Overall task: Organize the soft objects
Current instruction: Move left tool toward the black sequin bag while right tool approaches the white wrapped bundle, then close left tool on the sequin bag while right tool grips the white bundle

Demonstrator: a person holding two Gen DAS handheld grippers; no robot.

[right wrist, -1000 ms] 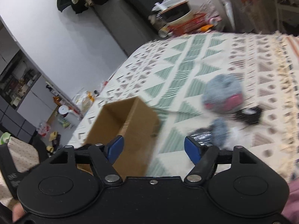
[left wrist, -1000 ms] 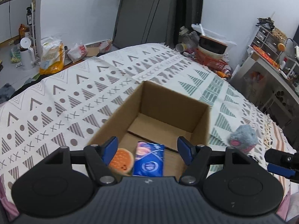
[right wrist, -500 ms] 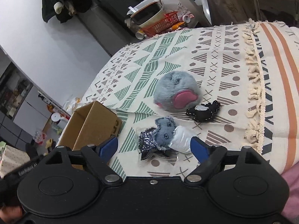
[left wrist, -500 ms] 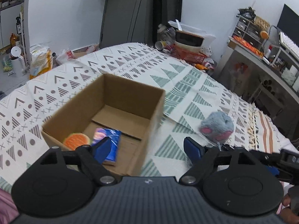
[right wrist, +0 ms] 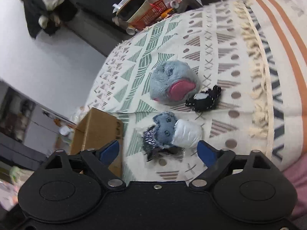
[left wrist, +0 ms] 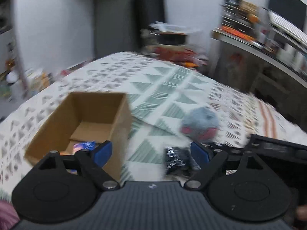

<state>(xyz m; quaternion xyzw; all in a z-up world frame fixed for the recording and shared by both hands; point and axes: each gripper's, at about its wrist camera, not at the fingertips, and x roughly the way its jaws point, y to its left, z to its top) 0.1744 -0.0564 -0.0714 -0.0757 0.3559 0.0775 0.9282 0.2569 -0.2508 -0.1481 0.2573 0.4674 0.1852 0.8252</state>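
On the patterned bedspread an open cardboard box (left wrist: 99,103) (right wrist: 96,128) holds a blue packet (left wrist: 84,145). A grey plush with a pink patch (right wrist: 172,82) (left wrist: 199,124) lies to its right. A small black and white fabric piece (right wrist: 204,99) touches the plush. Nearer lies a bagged denim-blue soft toy (right wrist: 168,132) (left wrist: 174,159). My right gripper (right wrist: 158,150) is open just above the bagged toy, its fingertips either side of it, holding nothing. My left gripper (left wrist: 151,151) is open and holds nothing, between the box and the bagged toy. The left wrist view is blurred.
The bedspread's tasselled edge (right wrist: 257,80) and a striped sheet (right wrist: 287,38) run along the right. Beyond the bed stand a red basket with clutter (right wrist: 151,15), a cluttered desk (left wrist: 259,44) and bags on the floor (left wrist: 36,76). Another black gripper body (left wrist: 278,151) shows at the right.
My left gripper has swung right from over the box toward the toys. My right gripper has come closer to the bagged toy, which now sits between its fingertips.
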